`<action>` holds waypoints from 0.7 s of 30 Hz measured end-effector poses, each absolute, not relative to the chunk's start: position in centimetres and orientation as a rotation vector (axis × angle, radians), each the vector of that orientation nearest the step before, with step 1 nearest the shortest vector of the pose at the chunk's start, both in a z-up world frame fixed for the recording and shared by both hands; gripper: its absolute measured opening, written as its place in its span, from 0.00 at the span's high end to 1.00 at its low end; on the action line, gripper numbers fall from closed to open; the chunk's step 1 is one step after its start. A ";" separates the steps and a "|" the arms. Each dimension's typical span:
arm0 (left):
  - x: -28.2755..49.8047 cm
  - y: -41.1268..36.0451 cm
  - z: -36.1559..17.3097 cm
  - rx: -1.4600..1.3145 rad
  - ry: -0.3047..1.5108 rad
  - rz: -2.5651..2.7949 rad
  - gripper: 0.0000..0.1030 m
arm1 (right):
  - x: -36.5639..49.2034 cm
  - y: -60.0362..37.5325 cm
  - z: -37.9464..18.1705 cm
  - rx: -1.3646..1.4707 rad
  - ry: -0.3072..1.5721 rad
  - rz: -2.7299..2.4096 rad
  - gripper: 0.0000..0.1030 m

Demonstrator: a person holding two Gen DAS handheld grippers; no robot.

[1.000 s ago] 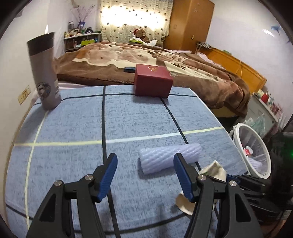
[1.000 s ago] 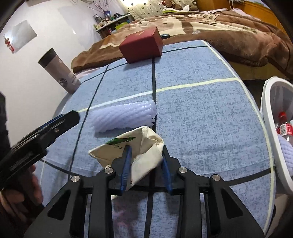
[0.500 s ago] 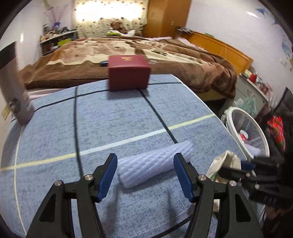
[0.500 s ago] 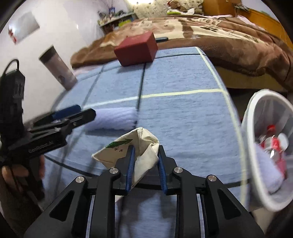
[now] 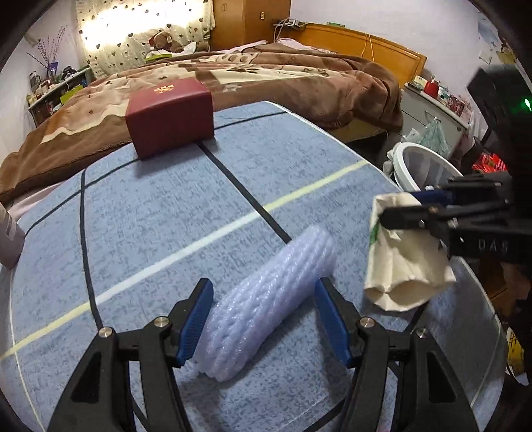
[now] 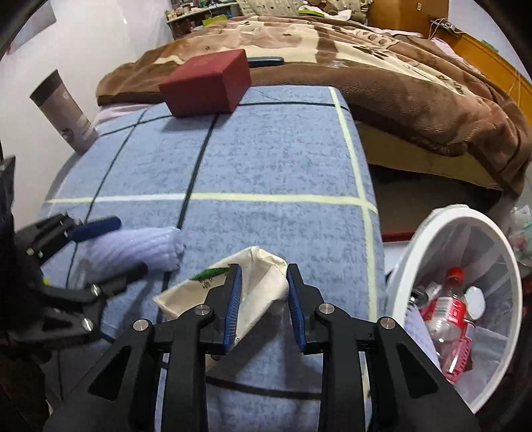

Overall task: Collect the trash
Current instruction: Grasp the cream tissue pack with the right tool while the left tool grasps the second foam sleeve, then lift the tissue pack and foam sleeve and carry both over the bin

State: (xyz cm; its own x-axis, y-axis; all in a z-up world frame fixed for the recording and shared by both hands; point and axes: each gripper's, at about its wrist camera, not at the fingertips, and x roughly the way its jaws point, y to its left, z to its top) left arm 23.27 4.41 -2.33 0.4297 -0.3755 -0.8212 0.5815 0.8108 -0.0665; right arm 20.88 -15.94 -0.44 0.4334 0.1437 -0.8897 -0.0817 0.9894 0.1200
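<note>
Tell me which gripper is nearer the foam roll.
Left. The left gripper straddles the foam roll on the table; the right gripper, gripping a paper cup, is beside it, toward the bin.

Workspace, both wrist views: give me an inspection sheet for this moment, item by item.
Surface: blue table cloth with dark and pale lines.
Job's things: foam net sleeve lying on the cloth; crumpled paper bag; white waste bin beside the table, holding bottles.
Clutter: red box at the far edge; grey tumbler in the far left corner.
Grippers: left tongs straddle the sleeve, pads not pressing; right tongs opening, bag between them.
Cables: a thin cord hangs on the headboard.
Surroundings: bed with brown blanket, wardrobe, cluttered shelf.
</note>
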 end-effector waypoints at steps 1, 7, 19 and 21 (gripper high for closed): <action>23.1 4.4 -2.3 0.243 0.956 -0.611 0.36 | 20.8 -16.1 -0.5 0.077 1.109 0.142 0.72; 22.3 4.5 -2.4 0.227 0.961 -0.589 0.44 | 19.5 -17.3 -0.8 0.211 1.069 0.129 0.54; 20.7 5.9 -2.4 0.057 0.955 -0.485 0.67 | 15.8 -15.6 -1.7 0.285 0.977 0.050 0.49; 20.5 6.1 -2.5 0.019 0.955 -0.477 0.70 | 15.6 -15.3 -1.9 0.277 0.964 0.043 0.49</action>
State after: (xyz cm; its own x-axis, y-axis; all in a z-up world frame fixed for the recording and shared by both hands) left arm 20.45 6.14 -2.48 0.4820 -0.3829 -0.7880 0.3998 0.8965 -0.1911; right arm 15.58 -15.29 -1.89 0.5721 0.1584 -0.8047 0.0867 0.9640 0.2514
